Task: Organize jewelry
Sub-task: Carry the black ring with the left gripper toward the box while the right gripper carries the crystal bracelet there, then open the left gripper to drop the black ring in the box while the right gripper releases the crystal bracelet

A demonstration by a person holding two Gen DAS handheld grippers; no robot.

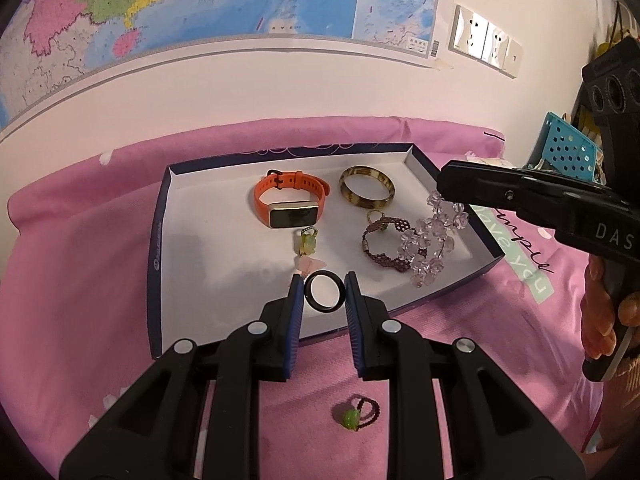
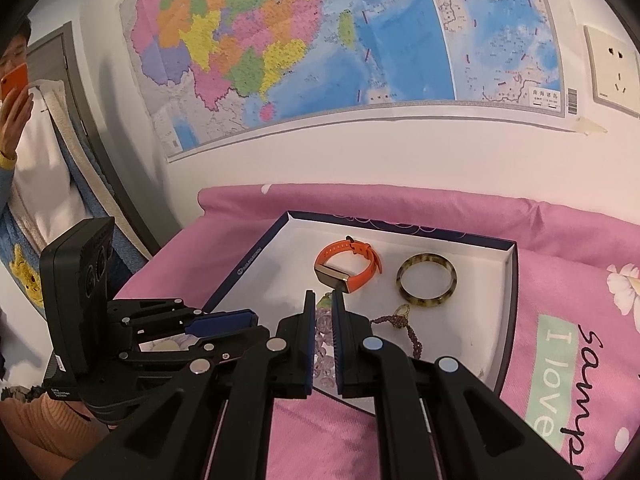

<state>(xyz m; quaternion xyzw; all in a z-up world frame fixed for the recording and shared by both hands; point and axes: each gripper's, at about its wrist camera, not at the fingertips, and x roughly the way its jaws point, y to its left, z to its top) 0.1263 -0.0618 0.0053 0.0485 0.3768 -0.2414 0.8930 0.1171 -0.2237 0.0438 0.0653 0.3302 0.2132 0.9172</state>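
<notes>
My left gripper (image 1: pixel 324 280) is shut on a black ring (image 1: pixel 325 292), held over the near edge of the white-lined box (image 1: pixel 188 264). My right gripper (image 2: pixel 320 300) is shut on a clear crystal bead bracelet (image 1: pixel 428 240), which hangs from its tips over the box's right side; it also shows in the right wrist view (image 2: pixel 324 340). Inside the box lie an orange smart band (image 1: pixel 290 200), a tortoiseshell bangle (image 1: pixel 367 189), a purple beaded bracelet (image 1: pixel 380 248), a yellow-green charm ring (image 1: pixel 307 242) and a pink butterfly piece (image 1: pixel 307 265).
A dark beaded ring with a green stone (image 1: pixel 356 414) lies on the pink bedsheet (image 1: pixel 80 280) in front of the box. A map and wall sockets (image 1: pixel 486 42) are behind. A teal perforated basket (image 1: pixel 568 148) stands at far right. A person holds a phone at left (image 2: pixel 14 80).
</notes>
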